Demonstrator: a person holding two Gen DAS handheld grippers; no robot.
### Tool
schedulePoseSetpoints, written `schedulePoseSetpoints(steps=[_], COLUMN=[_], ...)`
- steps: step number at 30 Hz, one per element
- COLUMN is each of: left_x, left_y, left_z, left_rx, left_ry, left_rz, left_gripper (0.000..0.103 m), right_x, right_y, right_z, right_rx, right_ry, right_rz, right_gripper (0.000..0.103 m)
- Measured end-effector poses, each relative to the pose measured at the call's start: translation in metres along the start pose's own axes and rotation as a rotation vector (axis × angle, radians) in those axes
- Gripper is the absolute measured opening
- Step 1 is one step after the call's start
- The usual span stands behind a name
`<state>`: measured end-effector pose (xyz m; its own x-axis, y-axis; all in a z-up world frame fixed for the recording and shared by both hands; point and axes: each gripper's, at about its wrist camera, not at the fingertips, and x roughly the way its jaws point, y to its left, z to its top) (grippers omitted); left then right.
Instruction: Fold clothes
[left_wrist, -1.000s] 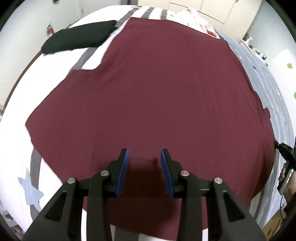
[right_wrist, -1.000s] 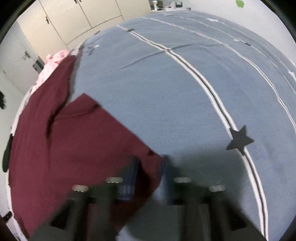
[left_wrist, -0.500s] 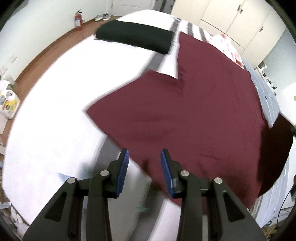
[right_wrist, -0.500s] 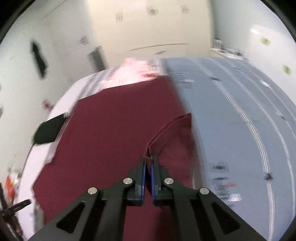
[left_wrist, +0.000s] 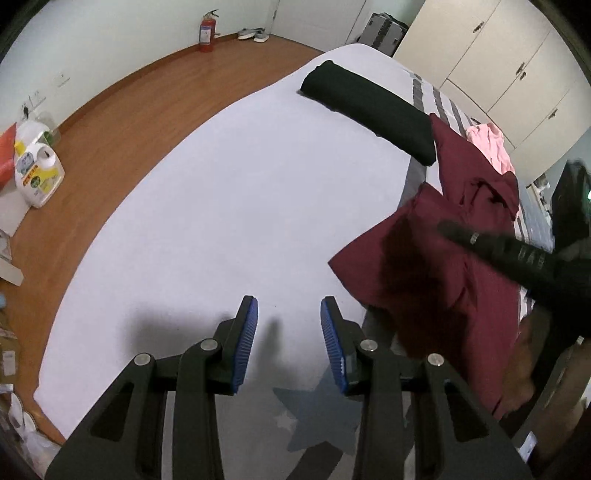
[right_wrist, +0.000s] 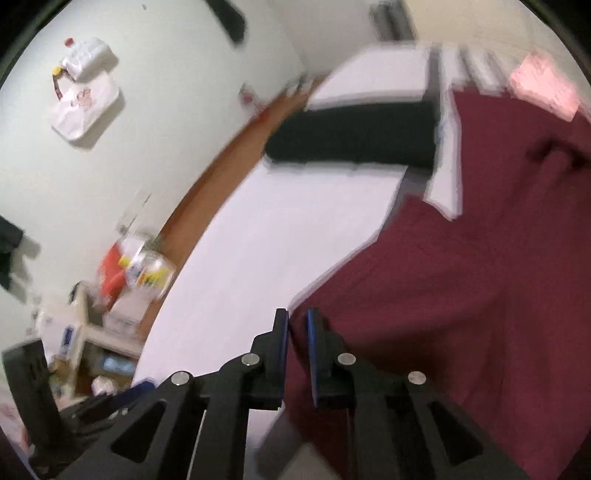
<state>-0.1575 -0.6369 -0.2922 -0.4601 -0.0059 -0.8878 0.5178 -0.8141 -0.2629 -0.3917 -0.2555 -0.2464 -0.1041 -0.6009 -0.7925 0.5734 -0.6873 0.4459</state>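
Since a second ago the left gripper (left_wrist: 289, 325) has swung off the shirt (left_wrist: 454, 266), which then filled its view, and the right gripper (right_wrist: 294, 332) has lifted one side of the shirt over toward the middle. From the left wrist, the left gripper hangs over bare white bedding (left_wrist: 236, 192), its blue-padded fingers (left_wrist: 248, 343) spread wide with nothing between them. The maroon shirt now lies at the right of this view, partly doubled over itself, with a darker hanging fold near its lower edge. A black arm-like shape crosses in front of the shirt at the right, blurred. A folded black garment (left_wrist: 369, 110) lies further up the bed, its end just beside the shirt, and a pink cloth (left_wrist: 489, 142) lies beyond the shirt. On the wooden floor (left_wrist: 122, 122) stand a detergent jug (left_wrist: 37, 173) at the left and a fire extinguisher (left_wrist: 207, 31) against the far wall. From the right wrist, the picture is smeared by motion. The right gripper's fingers (right_wrist: 281, 336) are nearly closed, pinching the shirt's edge between them, and the shirt spreads across the right half of the view. The black garment sits above it on the white bedding, and the pink cloth shows at the upper right corner.
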Motion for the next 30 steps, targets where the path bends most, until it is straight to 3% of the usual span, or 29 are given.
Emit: schedulePoseSetpoints(steps=[3,5,14,17,24,27,30], left_x=[0.012,0.02,0.071,0.091,0.121,0.125,0.127], left_y=[-0.005,-0.015,-0.081,-0.096,-0.107,-0.107,-0.111], left_z=[0.001,0.003,0.021,0.029,0.037,0.035,0.034], left_rx=[0.017,0.031,0.086,0.098,0.119,0.123,0.128], left_ry=[0.021,0.033,0.078,0.088,0.109,0.107,0.104], left_rz=[-0.031,-0.058,-0.179,-0.179,-0.111,-0.095,-0.079], left_gripper=[0.032,0.032,0.033,0.033,0.033,0.034,0.037], right_x=[-0.013,-0.033,-0.098,-0.115,-0.113,-0.106,-0.099], right_y=[0.0,-0.006,-0.122,-0.149,-0.128,-0.115,-0.114], right_z=[-0.02,-0.033,-0.102,-0.123,-0.154,-0.164,-0.167], right_rx=[0.004,-0.016,0.117,0.132,0.066,0.059,0.073], right_ry=[-0.021,-0.052,-0.042,-0.035,-0.017,-0.018,-0.021], right_rz=[0.031,0.025,-0.169,-0.215,-0.187,-0.167,-0.159], right_gripper=[0.014,0.028,0.029,0.029,0.029,0.04,0.042])
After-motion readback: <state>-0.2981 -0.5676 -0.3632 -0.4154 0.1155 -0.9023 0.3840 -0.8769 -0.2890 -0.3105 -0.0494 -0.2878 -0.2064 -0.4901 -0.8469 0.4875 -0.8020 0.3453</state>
